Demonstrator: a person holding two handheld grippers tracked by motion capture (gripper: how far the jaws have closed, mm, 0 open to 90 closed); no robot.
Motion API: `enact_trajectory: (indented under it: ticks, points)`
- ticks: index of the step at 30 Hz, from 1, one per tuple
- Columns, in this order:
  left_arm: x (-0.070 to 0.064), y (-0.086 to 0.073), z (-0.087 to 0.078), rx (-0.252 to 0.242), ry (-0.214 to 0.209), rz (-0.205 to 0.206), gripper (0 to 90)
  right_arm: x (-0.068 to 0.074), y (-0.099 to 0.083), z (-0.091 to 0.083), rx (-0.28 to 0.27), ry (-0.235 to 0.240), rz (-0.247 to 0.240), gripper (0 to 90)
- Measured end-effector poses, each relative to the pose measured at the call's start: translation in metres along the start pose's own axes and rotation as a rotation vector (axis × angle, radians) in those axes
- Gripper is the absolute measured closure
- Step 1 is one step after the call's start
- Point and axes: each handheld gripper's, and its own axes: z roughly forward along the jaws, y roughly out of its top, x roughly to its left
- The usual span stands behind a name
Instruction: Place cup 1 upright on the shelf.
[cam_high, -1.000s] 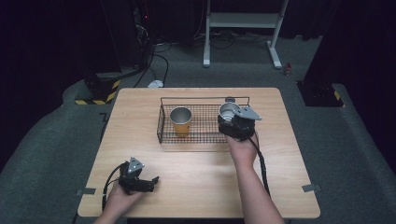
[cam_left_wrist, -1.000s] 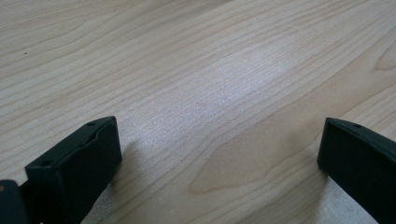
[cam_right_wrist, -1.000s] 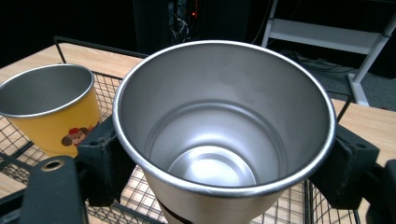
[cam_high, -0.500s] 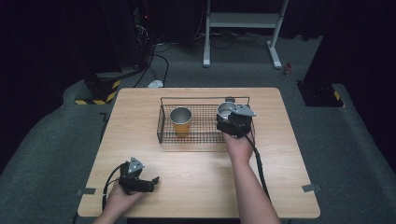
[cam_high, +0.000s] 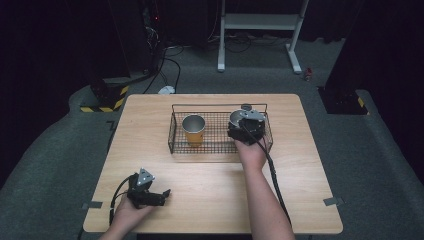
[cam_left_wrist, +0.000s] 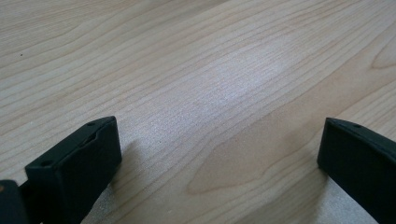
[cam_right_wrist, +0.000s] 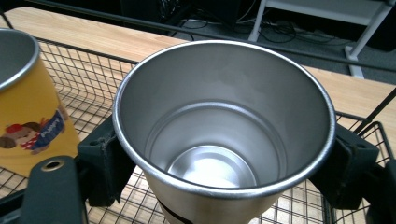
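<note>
Nearest the person, the left claw (cam_high: 162, 193) rests low on the tabletop (cam_high: 210, 200) near its front left corner — its jaws spread wide with only bare wood grain between them. Farther out, the right claw (cam_high: 239, 126) reaches into the right half of the wire basket (cam_high: 172, 134), its jaws clamped on either side of an upright steel cup (cam_right_wrist: 224, 135) — empty, its mouth facing up. To that cup's left in the same basket stands a yellow cup (cam_high: 193, 130), apart from it.
</note>
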Motion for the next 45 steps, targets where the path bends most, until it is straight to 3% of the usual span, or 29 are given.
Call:
enact_trajectory:
  ticks: [9, 20, 45]
  points:
    - [0.0, 0.0, 0.0, -0.001, -0.001, -0.001, 0.2, -0.003, -0.008, 0.015, 0.081, -0.014, 0.015, 18.4]
    - [0.0, 0.0, 0.0, 0.002, -0.003, 0.003, 0.2, -0.001, -0.014, 0.025, 0.133, -0.01, 0.002, 18.4]
    - [0.0, 0.0, 0.0, 0.0, -0.005, 0.0, 0.3, -0.002, -0.014, 0.029, 0.188, 0.028, -0.007, 17.8]
